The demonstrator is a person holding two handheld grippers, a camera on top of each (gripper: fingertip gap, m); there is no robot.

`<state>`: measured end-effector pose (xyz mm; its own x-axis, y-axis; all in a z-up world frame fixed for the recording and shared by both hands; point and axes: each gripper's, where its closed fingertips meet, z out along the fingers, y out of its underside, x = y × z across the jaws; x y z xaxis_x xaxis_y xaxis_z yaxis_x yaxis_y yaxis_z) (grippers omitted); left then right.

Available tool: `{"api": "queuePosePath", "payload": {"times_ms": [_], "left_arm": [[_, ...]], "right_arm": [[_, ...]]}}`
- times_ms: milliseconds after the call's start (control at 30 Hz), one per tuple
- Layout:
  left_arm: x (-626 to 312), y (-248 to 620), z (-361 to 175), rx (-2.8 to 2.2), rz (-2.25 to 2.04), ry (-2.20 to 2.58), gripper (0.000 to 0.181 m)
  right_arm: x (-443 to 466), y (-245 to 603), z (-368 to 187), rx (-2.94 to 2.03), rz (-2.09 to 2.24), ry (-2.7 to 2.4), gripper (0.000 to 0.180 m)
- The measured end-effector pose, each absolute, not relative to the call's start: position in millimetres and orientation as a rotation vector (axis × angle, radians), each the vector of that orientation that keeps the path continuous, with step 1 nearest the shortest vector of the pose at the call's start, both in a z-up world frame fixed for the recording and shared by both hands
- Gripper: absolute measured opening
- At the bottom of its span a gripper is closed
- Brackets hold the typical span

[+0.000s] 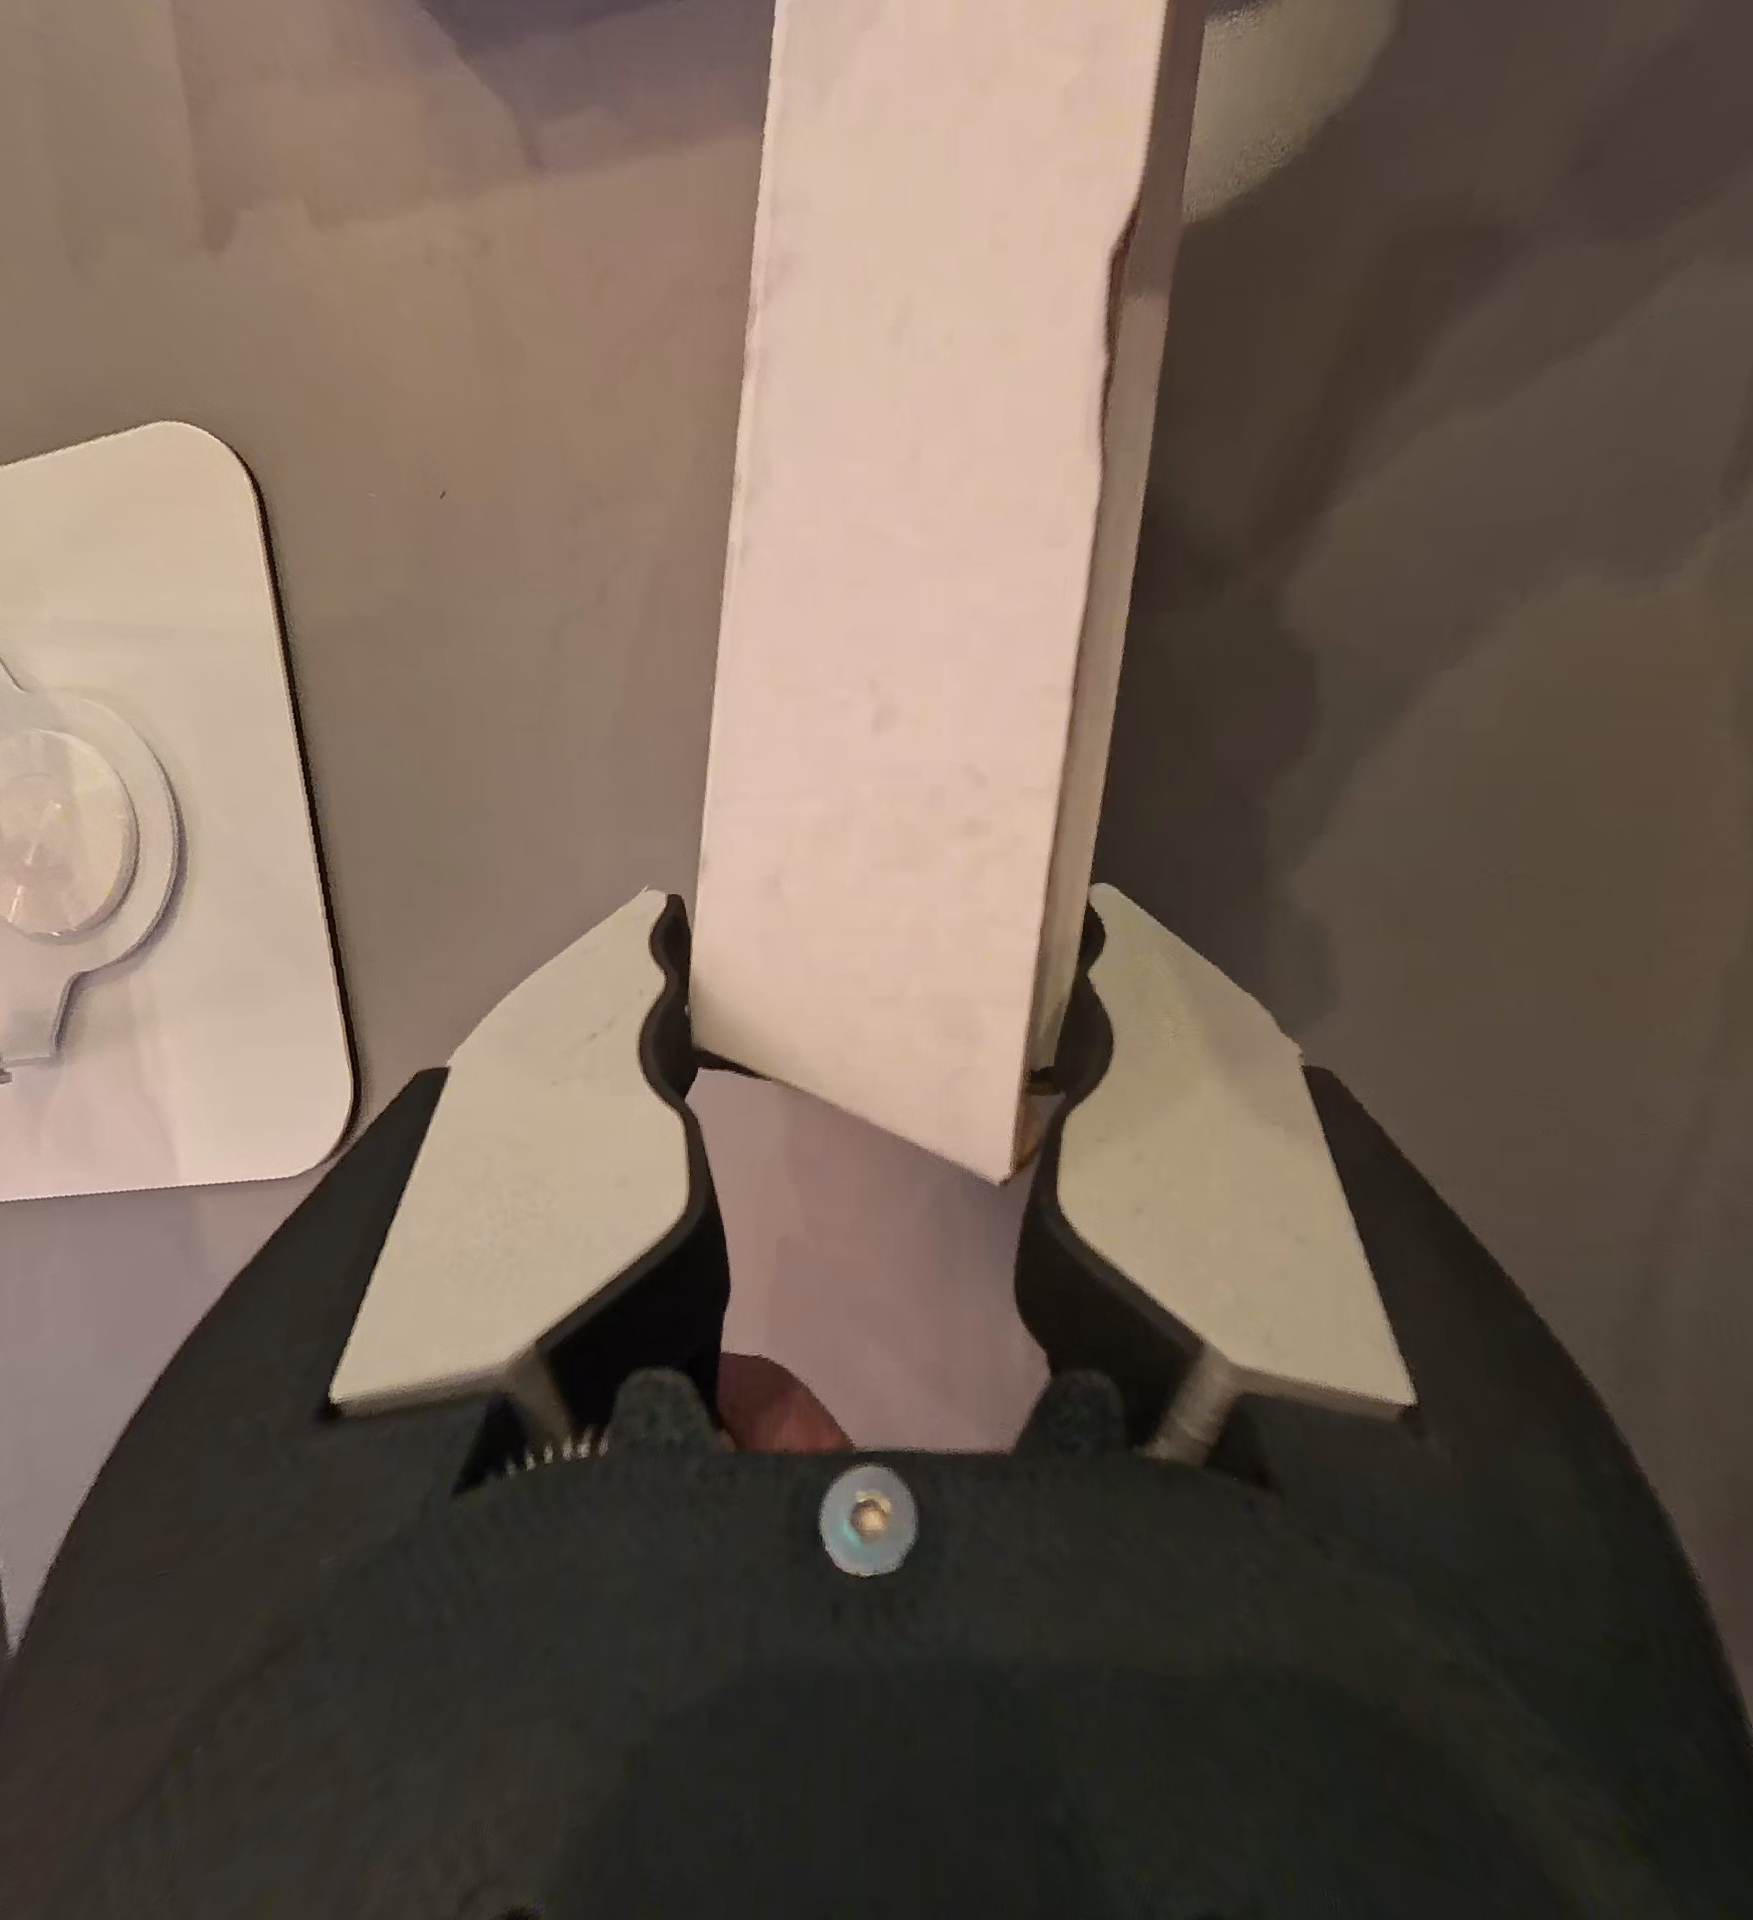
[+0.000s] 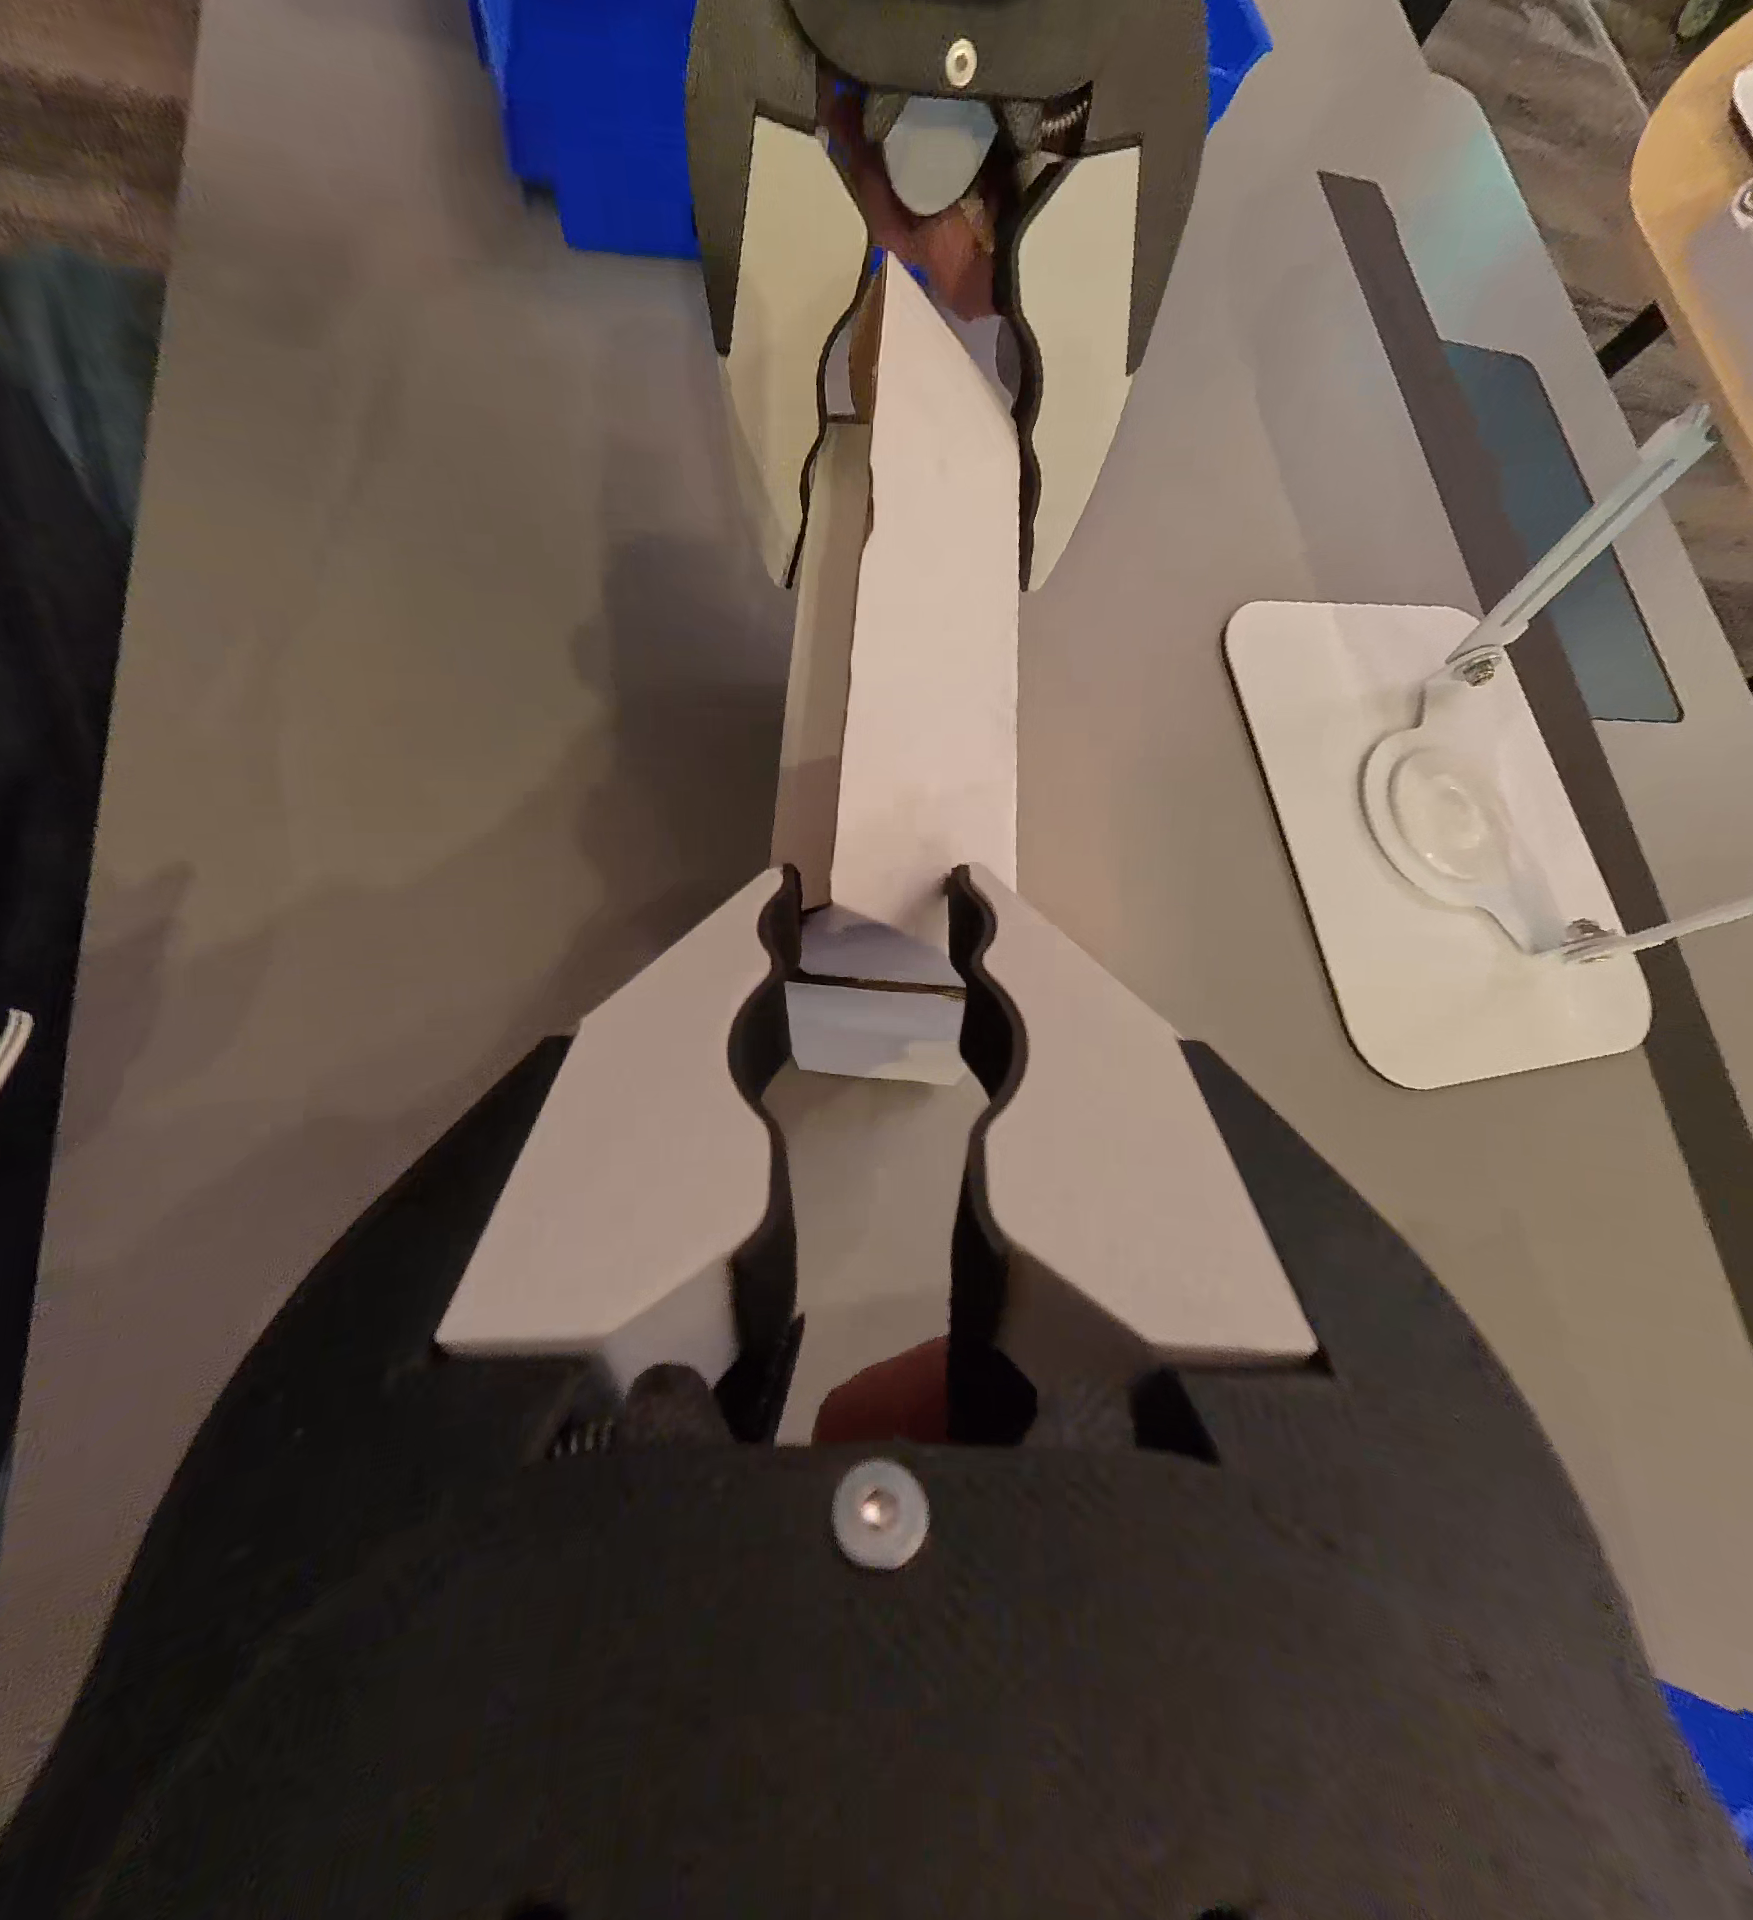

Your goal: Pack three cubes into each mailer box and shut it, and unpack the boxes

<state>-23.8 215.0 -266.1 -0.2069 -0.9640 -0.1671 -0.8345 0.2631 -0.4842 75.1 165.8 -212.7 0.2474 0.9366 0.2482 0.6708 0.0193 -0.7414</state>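
A white mailer box (image 2: 939, 665), seen edge-on as a long narrow slab, is held between the two claws above the grey bench (image 2: 384, 623). In the right wrist view, its near end is gripped by the right claw (image 2: 877, 971), whose jaws are closed onto the cardboard with only the box's thickness between them; a seam across that end face is visible between the black wavy pads. The far end is clamped by the left claw (image 2: 919, 436), which is seen facing the camera from the top of the picture, its jaws likewise narrowed onto the box. In the left wrist view, the same box (image 1: 913, 623) is seen rising away from the left claw (image 1: 877, 1003), with both pads pressed against its sides and a lower corner hanging down between the fingers. A white rounded plate (image 2: 1433, 831) carrying a clear fitting and thin metal rods lies on the bench to the right of the box, apart from it; it also appears at the left edge of the left wrist view (image 1: 124, 810). A blue bin (image 2: 602, 114) stands at the far end of the bench. Whether any cubes are inside the box cannot be told.
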Motion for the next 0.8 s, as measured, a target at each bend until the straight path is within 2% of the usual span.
{"api": "queuePosePath", "payload": {"times_ms": [233,367,500,800], "left_arm": [[-21.2,216.2,-263.3,-1.678,-0.469,2.001,0.069],[-26.0,219.7,-253.4,-1.659,-0.372,1.928,0.069],[-24.9,215.4,-234.5,-1.531,-0.291,1.848,0.057],[-26.3,205.5,-242.2,-1.413,-0.071,1.845,0.059]], "right_arm": [[79.5,173.4,-214.9,-1.736,0.397,-1.473,0.026],[80.9,176.4,-215.4,-1.736,0.390,-1.471,0.025],[82.9,180.3,-217.8,-1.734,0.339,-1.491,0.025],[81.4,175.4,-208.1,-1.703,0.277,-1.479,0.029]]}}
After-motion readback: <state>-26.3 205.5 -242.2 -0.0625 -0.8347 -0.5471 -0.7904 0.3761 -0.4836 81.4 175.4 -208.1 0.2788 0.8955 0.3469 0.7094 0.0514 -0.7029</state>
